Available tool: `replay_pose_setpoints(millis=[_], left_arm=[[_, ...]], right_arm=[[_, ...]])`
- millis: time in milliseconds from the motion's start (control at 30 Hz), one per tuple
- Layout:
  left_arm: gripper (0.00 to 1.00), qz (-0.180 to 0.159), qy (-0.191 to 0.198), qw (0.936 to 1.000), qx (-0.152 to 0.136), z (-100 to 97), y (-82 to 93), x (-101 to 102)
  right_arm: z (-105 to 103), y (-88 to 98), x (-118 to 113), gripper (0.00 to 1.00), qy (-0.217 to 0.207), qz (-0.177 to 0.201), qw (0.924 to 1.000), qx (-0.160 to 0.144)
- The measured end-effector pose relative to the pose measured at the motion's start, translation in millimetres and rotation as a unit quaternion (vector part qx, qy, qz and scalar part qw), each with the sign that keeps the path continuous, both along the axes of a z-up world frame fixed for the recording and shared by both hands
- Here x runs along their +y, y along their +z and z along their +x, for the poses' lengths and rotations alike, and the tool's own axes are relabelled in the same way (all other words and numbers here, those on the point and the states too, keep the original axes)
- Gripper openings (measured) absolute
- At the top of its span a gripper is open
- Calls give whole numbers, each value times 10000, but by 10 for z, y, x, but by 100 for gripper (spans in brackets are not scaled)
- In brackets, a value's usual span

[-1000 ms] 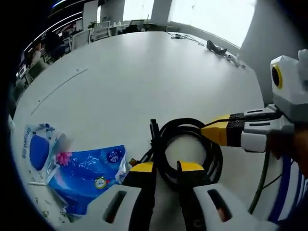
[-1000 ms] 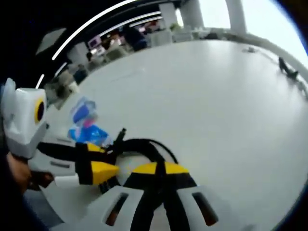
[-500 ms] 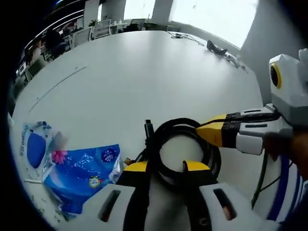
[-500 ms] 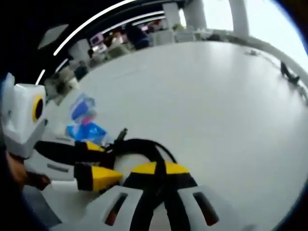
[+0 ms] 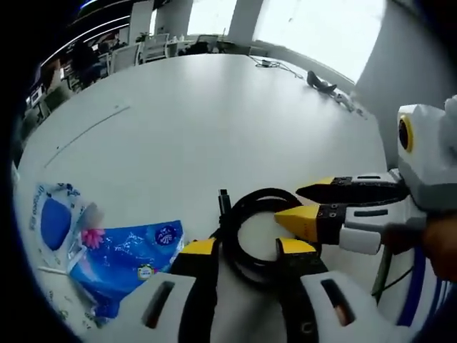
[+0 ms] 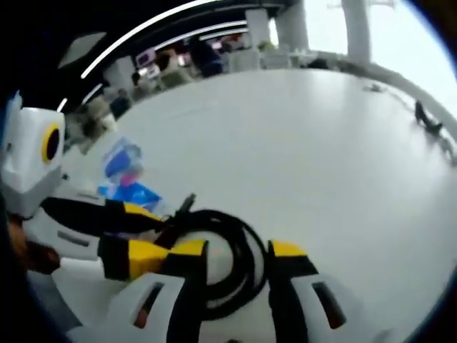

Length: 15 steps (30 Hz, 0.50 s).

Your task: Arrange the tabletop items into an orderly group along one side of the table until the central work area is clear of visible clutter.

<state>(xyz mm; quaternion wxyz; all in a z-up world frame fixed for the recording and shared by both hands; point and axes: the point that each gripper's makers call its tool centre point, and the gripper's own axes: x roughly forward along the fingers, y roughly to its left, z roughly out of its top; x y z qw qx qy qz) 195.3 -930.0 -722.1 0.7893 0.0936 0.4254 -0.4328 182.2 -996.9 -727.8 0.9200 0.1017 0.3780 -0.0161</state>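
Left hand-held gripper (image 5: pixel 246 248) points forward low over the worktop (image 5: pixel 186 121), jaws parted. Right hand-held gripper (image 6: pixel 232 250) likewise has its jaws spread; in the left gripper view it reaches in from the right, a hand (image 5: pixel 439 246) gripping its body, tips close to the left jaws.

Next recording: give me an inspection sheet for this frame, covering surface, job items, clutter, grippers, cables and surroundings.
Surface: white table, mostly bare in the middle.
Job's things: coiled black cable lying on the table; blue tissue pack and blue-and-white pouch beside it.
Clutter: small dark object at the far edge, too small to identify.
Grippers: left gripper open, jaws straddling the coil; right gripper open over the coil.
Cables: besides the coil, thin cords near the right gripper.
Surroundings: office furniture and bright windows beyond the table.
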Motion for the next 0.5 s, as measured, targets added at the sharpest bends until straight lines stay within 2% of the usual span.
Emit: replay_pose_setpoints(millis=[200, 500], left_arm=[[38, -185, -58, 9997, -156, -15, 122, -26], [40, -441, 110, 9984, -345, 137, 358, 78]], right_arm=[[16, 43, 12, 32, -30, 44, 9999, -106], [68, 159, 114, 32, 5, 71, 9997, -234]])
